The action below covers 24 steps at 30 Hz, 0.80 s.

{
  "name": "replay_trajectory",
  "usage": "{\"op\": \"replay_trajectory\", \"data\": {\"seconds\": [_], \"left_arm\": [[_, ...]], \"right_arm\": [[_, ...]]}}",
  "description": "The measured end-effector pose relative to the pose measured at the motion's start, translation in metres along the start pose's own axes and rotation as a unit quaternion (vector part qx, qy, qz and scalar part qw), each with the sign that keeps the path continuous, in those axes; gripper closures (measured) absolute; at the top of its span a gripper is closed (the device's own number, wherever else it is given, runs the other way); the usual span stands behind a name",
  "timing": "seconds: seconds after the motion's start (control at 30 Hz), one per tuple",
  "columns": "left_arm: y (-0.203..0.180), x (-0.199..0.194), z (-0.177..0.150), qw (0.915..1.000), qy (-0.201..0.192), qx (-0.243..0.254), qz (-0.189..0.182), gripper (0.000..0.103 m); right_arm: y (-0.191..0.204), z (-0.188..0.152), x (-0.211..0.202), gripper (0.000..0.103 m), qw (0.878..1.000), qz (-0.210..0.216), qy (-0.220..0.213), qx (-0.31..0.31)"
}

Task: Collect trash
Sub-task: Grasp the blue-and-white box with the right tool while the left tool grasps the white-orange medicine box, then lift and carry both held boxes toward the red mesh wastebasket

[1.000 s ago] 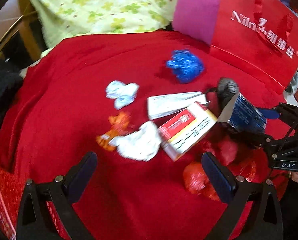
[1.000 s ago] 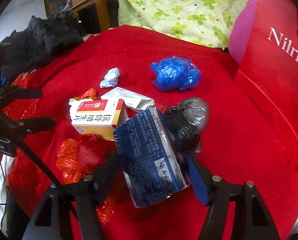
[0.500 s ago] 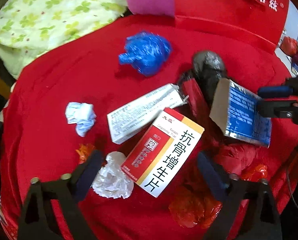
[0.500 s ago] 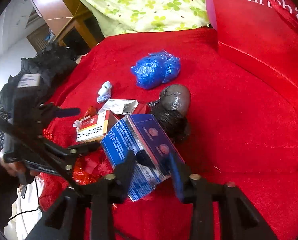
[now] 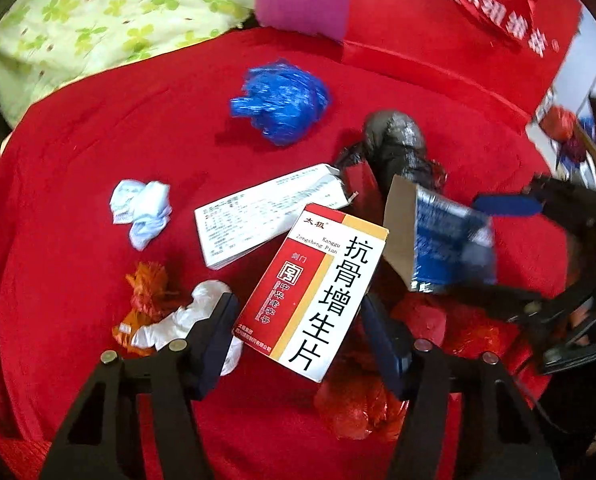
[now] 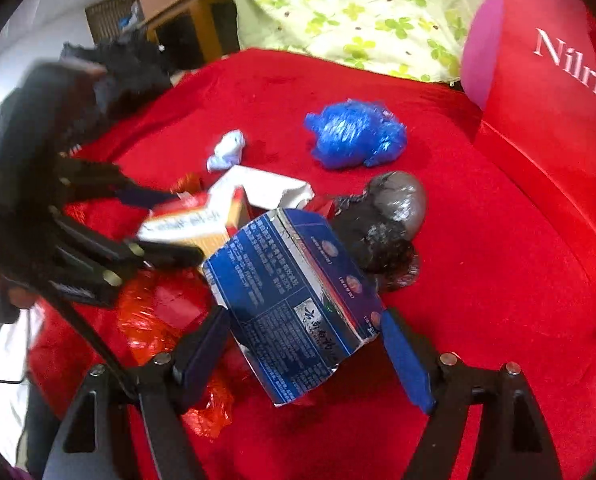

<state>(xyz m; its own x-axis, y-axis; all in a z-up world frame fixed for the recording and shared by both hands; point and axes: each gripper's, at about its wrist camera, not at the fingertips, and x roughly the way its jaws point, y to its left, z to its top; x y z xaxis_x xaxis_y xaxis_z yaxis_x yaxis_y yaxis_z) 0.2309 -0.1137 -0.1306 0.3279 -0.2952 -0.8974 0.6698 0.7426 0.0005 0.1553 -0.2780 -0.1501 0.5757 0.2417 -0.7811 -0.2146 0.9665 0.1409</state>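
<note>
Trash on red table | your left gripper (image 5: 298,324) jaws clenched on light, crushable red-and-white box (image 5: 318,292); right gripper (image 6: 306,340) jaws grasping blue carton (image 6: 298,304) | squeeze flat sides gently.

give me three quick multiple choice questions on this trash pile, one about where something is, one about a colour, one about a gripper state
1. Where is the crumpled blue plastic wad?
A. between the left gripper's fingers
B. alone on the red cloth, beyond the boxes
C. inside the red bag

2. What colour is the carton at the right gripper?
A. green
B. yellow
C. blue

3. What is the left gripper doing?
A. fingers either side of the red and white box
C. holding a tissue
B. empty, away from the trash

Answers: 1 B, it lies apart near the red bag; 2 C, blue printed sides show; 3 A, the box sits between both fingers.
</note>
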Motion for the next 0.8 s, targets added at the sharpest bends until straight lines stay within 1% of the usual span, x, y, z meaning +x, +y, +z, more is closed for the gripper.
{"op": "replay_trajectory", "data": {"seconds": [0.07, 0.13, 0.17, 0.2, 0.27, 0.33, 0.4, 0.43, 0.47, 0.5, 0.57, 0.6, 0.63, 0.7, 0.8], "left_arm": [[0.007, -0.007, -0.005, 0.9999, -0.005, -0.015, -0.007, 0.039], [0.011, -0.015, -0.008, 0.9993, -0.014, -0.032, -0.017, 0.039], [0.013, -0.021, -0.010, 0.9988, -0.021, -0.038, -0.023, 0.039], [0.015, -0.027, -0.012, 0.9983, -0.027, -0.043, -0.027, 0.039], [0.018, -0.042, -0.015, 0.9965, -0.043, -0.061, -0.038, 0.039], [0.024, -0.055, -0.019, 0.9932, -0.063, -0.082, -0.054, 0.040], [0.028, -0.068, -0.023, 0.9889, -0.082, -0.103, -0.069, 0.041], [0.026, -0.069, -0.026, 0.9870, -0.091, -0.110, -0.074, 0.048], [0.026, -0.074, -0.030, 0.9846, -0.100, -0.119, -0.082, 0.050], [0.028, -0.080, -0.038, 0.9817, -0.110, -0.130, -0.085, 0.050], [0.029, -0.083, -0.042, 0.9791, -0.121, -0.144, -0.078, 0.051], [0.031, -0.082, -0.047, 0.9788, -0.122, -0.148, -0.072, 0.051], [0.033, -0.079, -0.052, 0.9789, -0.119, -0.151, -0.068, 0.051], [0.040, -0.071, -0.064, 0.9779, -0.107, -0.167, -0.065, 0.051], [0.048, -0.060, -0.080, 0.9765, -0.089, -0.187, -0.059, 0.048]], "right_arm": [[0.000, 0.000, 0.000, 0.022, 1.000, -0.001, -0.003, -0.003], [-0.004, 0.000, 0.001, 0.025, 1.000, 0.004, -0.004, 0.007], [-0.007, -0.001, 0.002, 0.028, 1.000, 0.008, -0.001, 0.015], [-0.009, -0.002, 0.003, 0.033, 1.000, 0.009, 0.000, 0.020], [-0.019, -0.003, 0.003, 0.037, 0.999, 0.020, 0.005, 0.044], [-0.035, -0.003, 0.003, 0.042, 0.995, 0.042, 0.012, 0.087], [-0.048, -0.005, 0.003, 0.042, 0.990, 0.062, 0.016, 0.129], [-0.053, -0.005, 0.003, 0.042, 0.987, 0.073, 0.019, 0.145], [-0.056, -0.006, 0.003, 0.042, 0.984, 0.083, 0.021, 0.157], [-0.056, -0.005, 0.002, 0.042, 0.983, 0.090, 0.019, 0.161], [-0.049, -0.004, -0.002, 0.039, 0.984, 0.092, 0.012, 0.149], [-0.043, -0.003, -0.004, 0.034, 0.986, 0.091, 0.010, 0.139], [-0.039, -0.003, -0.004, 0.032, 0.987, 0.092, 0.009, 0.134], [-0.030, -0.003, -0.003, 0.032, 0.987, 0.096, 0.013, 0.130], [-0.023, -0.001, 0.005, 0.032, 0.984, 0.100, 0.020, 0.143]]}}
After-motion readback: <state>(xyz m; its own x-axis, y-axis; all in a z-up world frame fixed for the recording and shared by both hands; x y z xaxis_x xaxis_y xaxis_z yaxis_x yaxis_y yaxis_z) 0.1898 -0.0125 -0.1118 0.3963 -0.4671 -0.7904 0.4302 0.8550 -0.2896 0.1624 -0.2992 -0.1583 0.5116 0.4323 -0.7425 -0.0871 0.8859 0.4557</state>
